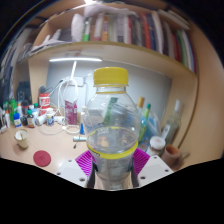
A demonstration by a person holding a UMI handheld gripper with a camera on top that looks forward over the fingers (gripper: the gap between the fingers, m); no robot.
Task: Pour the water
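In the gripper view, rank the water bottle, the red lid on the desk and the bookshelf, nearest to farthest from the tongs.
1. Water bottle, held between the tongs.
2. Red lid, on the desk left of the fingers.
3. Bookshelf, high on the back wall.

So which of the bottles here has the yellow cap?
The clear plastic bottle held between the gripper fingers, yellow cap on; the small bottles beyond, on the desk, lack one.

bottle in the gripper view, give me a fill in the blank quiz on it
1. The bottle wears a cap coloured ____.
2. The gripper fingers press the bottle from both ____.
3. A round red lid lies on the ____.
4. High behind the bottle, a shelf carries ____.

Missing words: yellow; sides; table; books
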